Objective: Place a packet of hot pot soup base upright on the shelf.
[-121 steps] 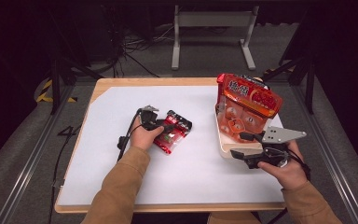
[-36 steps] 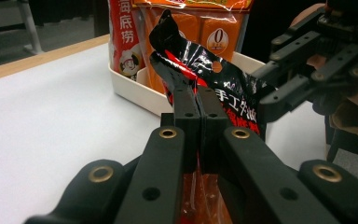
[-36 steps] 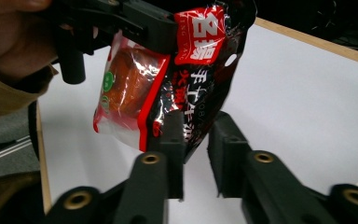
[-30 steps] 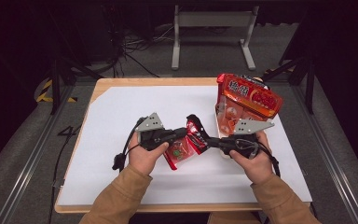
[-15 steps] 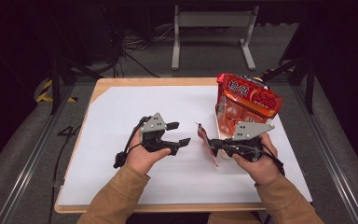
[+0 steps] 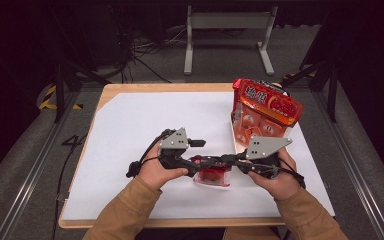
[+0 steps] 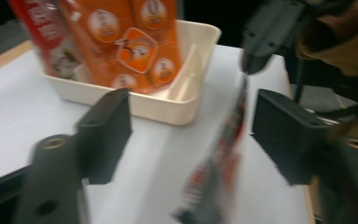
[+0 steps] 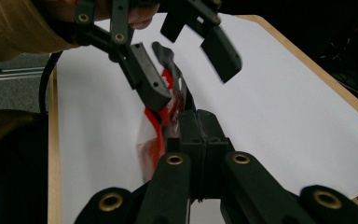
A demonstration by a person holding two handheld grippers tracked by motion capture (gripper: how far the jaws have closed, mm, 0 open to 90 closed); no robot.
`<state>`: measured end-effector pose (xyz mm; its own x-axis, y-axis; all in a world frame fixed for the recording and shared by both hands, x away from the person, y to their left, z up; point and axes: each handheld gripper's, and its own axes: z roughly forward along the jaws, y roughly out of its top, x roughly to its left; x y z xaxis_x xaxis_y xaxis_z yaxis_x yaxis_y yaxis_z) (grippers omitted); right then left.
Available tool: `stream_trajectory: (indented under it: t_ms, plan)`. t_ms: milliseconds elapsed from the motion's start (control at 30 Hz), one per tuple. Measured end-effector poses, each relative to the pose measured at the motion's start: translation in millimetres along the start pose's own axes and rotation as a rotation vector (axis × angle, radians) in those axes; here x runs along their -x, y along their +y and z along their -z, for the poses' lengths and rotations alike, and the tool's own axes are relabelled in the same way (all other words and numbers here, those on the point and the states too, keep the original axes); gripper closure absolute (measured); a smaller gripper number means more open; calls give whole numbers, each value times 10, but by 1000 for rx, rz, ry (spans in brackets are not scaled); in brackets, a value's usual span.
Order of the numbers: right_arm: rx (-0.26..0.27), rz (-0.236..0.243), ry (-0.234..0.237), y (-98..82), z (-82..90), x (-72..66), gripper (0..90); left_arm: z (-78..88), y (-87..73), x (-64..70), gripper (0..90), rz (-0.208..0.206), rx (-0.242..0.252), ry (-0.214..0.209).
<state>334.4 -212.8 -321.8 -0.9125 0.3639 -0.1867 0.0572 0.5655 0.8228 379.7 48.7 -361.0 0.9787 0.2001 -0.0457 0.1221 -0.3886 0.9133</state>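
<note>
A small red snack packet (image 6: 213,176) hangs over the white table sheet near the front edge. My right gripper (image 6: 219,161) points left and is shut on the packet's upper edge (image 8: 162,122). My left gripper (image 6: 200,152) faces it from the left, open. Its jaws have just been closing a little from wide open, and the packet (image 7: 223,154) hangs edge-on between them, nearer the right jaw, with neither pad pressing on it. The left gripper's two fingers (image 8: 150,86) straddle the packet in the right gripper view.
A white tray (image 6: 234,136) at the right of the table holds a tall orange and red snack bag (image 6: 267,106); the tray (image 7: 186,105) and bags (image 7: 135,42) lie just beyond my left jaws. The white sheet (image 6: 140,120) covers the wooden table top.
One second ago my left gripper was shut on the packet; now it is open and the right gripper alone holds it. Both hands have drawn together and come nearer the front edge.
</note>
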Motion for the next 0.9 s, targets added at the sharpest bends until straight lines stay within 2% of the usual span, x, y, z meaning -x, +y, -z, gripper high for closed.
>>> stream_trajectory:
  t_ms: [100, 167, 233, 300, 400, 433, 567, 733, 800, 900]
  plan:
    - [17, -1, -18, -6, 22, 20, 900, -7, 3, 14, 504, -2, -17, -45]
    - [30, -4, -37, -15, 37, 33, 900, -13, 6, 27, 595, -4, -26, -53]
    - [37, -7, -43, -19, 43, 40, 900, -16, 8, 34, 661, -2, -30, -55]
    - [64, -23, -59, -32, 64, 56, 900, -34, 24, 50, 748, -10, -31, -79]
    - [85, -31, -61, -37, 78, 66, 900, -51, 38, 67, 808, -9, -28, -101]
    - [94, -38, -60, -40, 88, 72, 900, -63, 55, 77, 864, -16, -40, -103]
    - [96, -43, -61, -47, 92, 70, 900, -51, 101, 68, 898, -22, -73, -86]
    - [98, -53, -54, -53, 111, 71, 884, -48, 151, 54, 899, -15, -97, -89]
    - [113, -82, -43, -69, 136, 82, 812, -42, 191, 38, 900, -13, -108, -89]
    - [138, -104, -54, -112, 173, 93, 687, -34, 259, 14, 900, -22, -133, -78]
